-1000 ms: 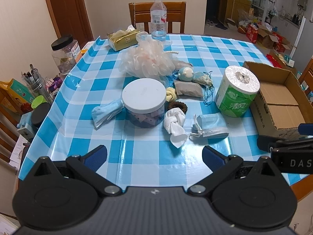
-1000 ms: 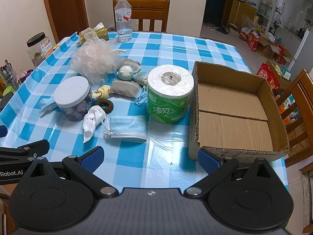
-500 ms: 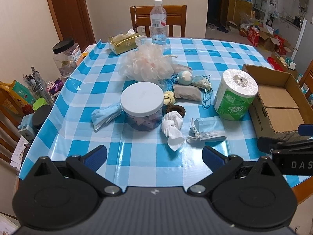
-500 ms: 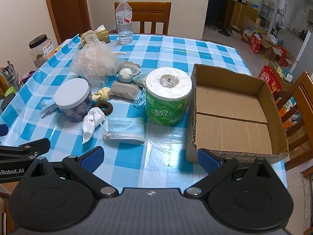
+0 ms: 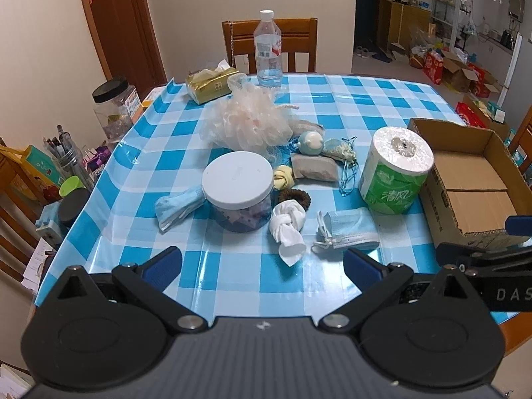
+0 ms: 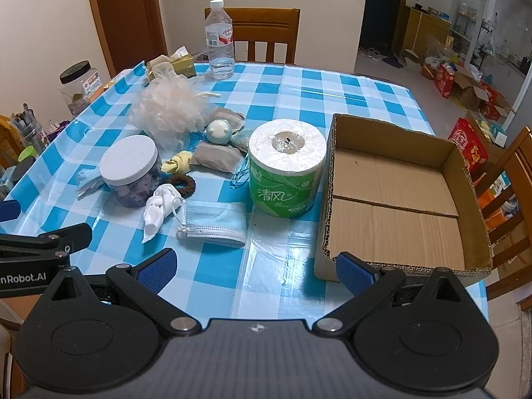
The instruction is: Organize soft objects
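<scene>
On the blue-and-white checked table ahead of you, soft things sit in a loose cluster, well forward of both grippers. Your left gripper hovers over the near edge with its blue-padded fingers spread wide and nothing between them. Just beyond its gap lies a knotted white cloth, with a folded blue face mask beside it toward your right finger. Behind the cloth are a brown hair tie and a clear jar with a white lid; a second, crumpled mask lies against the jar's left side. Farther back rest a yellow knotted cloth, a grey pouch, a small pale-blue plush and a peach bath pouf.

Your right gripper is also held wide apart and empty, low over the near edge. A green-wrapped toilet roll stands upright ahead of its gap, just beside the left wall of an open cardboard box, which sits ahead of your right finger. The folded mask lies ahead of your left finger.
</scene>
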### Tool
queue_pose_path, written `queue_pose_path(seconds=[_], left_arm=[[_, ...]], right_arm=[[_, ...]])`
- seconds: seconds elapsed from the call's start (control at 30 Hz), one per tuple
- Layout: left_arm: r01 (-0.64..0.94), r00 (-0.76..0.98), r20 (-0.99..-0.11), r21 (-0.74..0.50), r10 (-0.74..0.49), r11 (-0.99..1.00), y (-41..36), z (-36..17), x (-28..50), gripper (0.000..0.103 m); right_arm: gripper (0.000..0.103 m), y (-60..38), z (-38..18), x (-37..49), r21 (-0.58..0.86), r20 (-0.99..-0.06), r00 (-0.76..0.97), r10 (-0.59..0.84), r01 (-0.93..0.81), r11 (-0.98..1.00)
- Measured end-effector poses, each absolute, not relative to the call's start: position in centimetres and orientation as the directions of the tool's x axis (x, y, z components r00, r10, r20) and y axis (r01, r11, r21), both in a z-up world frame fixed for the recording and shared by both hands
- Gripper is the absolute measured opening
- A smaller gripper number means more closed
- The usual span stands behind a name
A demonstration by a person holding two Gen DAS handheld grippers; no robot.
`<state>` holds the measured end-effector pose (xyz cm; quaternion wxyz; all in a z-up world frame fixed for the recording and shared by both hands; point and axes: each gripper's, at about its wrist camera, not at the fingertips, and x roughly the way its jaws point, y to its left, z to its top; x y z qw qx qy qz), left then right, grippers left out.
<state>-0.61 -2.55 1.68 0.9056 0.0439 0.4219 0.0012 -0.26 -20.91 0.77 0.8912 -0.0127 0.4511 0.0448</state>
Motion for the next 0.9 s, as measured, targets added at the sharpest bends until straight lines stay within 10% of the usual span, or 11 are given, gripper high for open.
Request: queue_pose_path(seconds=[0.9], left_arm=[[0.068, 0.671, -0.739, -0.024, -0.064, 0.997, 1.9, -1.9, 0.7, 0.102]], right_arm=[[0.103, -18.9, -0.9, 0.3, 0.022, -0.770, 0.623, 0.138, -0.190, 0.981]])
